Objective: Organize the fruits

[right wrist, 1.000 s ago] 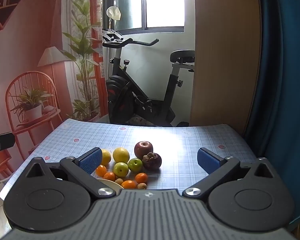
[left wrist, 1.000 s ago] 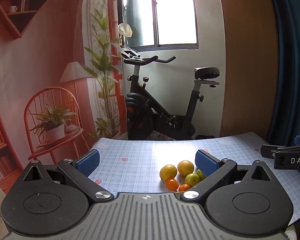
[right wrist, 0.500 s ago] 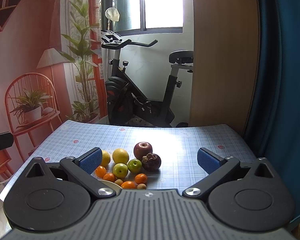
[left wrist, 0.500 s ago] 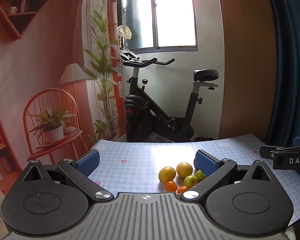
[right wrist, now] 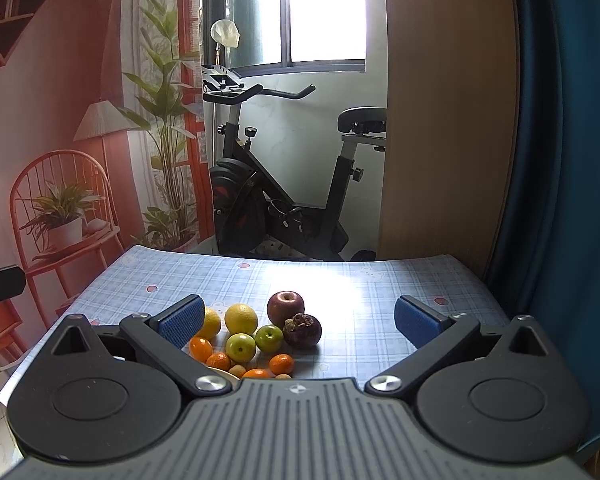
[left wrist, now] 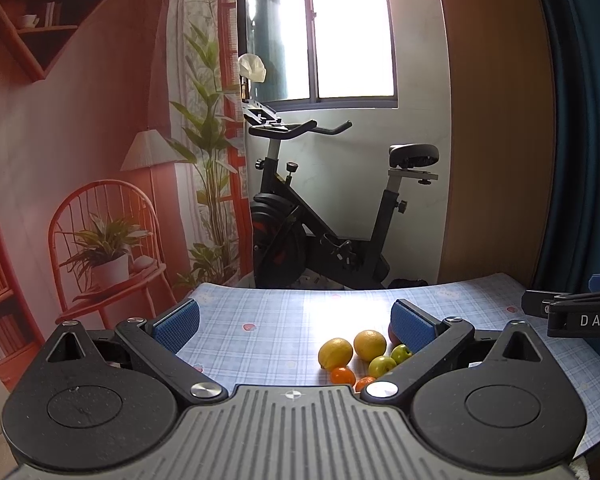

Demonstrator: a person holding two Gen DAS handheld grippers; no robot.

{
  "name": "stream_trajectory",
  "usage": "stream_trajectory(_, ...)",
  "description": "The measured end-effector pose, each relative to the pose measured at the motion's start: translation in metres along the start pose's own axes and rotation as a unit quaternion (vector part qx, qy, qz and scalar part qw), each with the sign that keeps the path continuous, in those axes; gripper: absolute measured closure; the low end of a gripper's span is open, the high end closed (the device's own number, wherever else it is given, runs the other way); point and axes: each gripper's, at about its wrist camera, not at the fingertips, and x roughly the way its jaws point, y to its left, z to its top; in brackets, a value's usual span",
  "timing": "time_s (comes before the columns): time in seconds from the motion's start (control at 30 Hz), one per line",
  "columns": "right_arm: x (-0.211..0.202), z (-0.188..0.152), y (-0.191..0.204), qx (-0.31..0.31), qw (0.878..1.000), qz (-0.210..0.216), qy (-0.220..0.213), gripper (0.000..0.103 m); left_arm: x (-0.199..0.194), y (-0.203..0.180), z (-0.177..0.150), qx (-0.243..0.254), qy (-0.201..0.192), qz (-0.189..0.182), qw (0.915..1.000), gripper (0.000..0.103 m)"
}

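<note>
A cluster of fruit lies on the blue checked tablecloth (right wrist: 380,320). In the right wrist view I see a red apple (right wrist: 285,306), a dark mangosteen (right wrist: 302,330), two green apples (right wrist: 241,347), two lemons (right wrist: 241,318), several small oranges (right wrist: 281,363) and a white plate rim (right wrist: 224,372) near the gripper body. My right gripper (right wrist: 298,318) is open and empty, just short of the fruit. My left gripper (left wrist: 296,322) is open and empty; lemons (left wrist: 335,352), green apples (left wrist: 382,365) and small oranges (left wrist: 343,375) lie low by its right finger (left wrist: 414,326).
An exercise bike (left wrist: 320,220) stands beyond the table's far edge. A wall print with chair and plants is at the left, a wooden panel and blue curtain (right wrist: 560,160) at the right. The right gripper's side (left wrist: 572,316) shows at the left view's right edge.
Both views have shifted slightly; the fruit sits a little lower and nearer in each. Both grippers stay open and empty.
</note>
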Motion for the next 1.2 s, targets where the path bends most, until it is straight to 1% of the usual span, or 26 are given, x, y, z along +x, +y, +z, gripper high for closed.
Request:
stream_trajectory(0.9, 0.0006, 0.0022, -0.005, 0.0, 1.0, -0.003, -0.003, 0.0, -0.003, 0.0006, -0.0004, -0.001, -0.008, -0.002, 1.0, 0.0)
stream_trajectory(1.2, -0.0021, 0.0015, -0.001, 0.002, 1.0, -0.007, -0.007, 0.0, -0.0056, -0.001, 0.0012, -0.002, -0.011, 0.0, 0.9999, 0.0)
